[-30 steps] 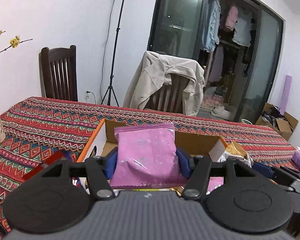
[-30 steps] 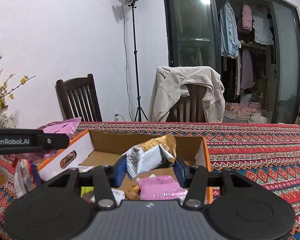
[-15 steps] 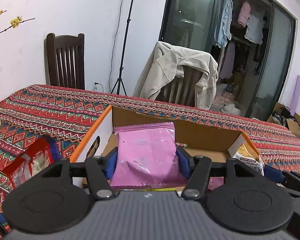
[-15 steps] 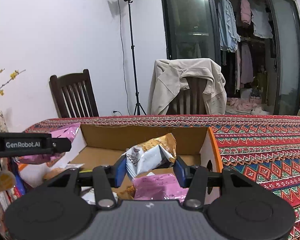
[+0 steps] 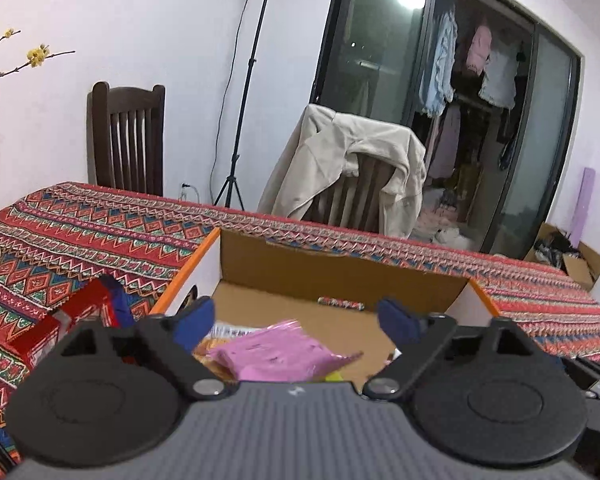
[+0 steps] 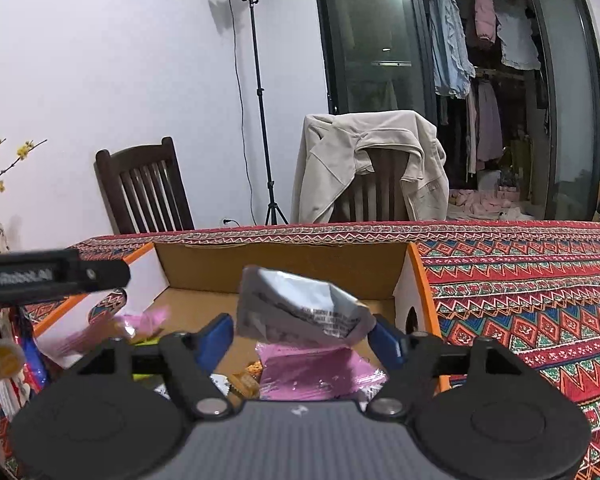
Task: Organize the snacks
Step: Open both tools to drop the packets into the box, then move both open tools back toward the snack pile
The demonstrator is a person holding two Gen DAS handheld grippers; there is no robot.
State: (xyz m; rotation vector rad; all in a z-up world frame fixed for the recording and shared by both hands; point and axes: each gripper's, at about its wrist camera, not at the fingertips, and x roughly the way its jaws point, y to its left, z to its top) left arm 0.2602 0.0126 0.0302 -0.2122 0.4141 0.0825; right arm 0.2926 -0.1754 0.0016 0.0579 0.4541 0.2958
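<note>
While both of my claws tilt down over the cardboard box [image 5: 340, 276], I let go on each side; my left gripper [image 5: 300, 320] has its blue fingers [image 5: 194, 320] spread wide and opening, and the pink snack packet [image 5: 276, 356] lies loose below and between them, touching neither pad, inside the box near its front; my right gripper [image 6: 304, 338] is opening too, its blue fingers [image 6: 216, 338] clear of the silver snack bag [image 6: 300, 308], which sits tilted between them over the box, apparently free of both pads, though I cannot tell for sure on the right side; beneath it a second pink packet [image 6: 320, 372] rests on the box floor; from the right wrist I see my left gripper's black bar [image 6: 52, 276] reaching in from the left, with white lettering that reads roughly "GenRobot.AI", blurred; small black print runs across the silver bag, too fine to read; red snack boxes [image 5: 60, 320] stand on the patterned tablecloth [image 5: 80, 232] just left of the box.
</note>
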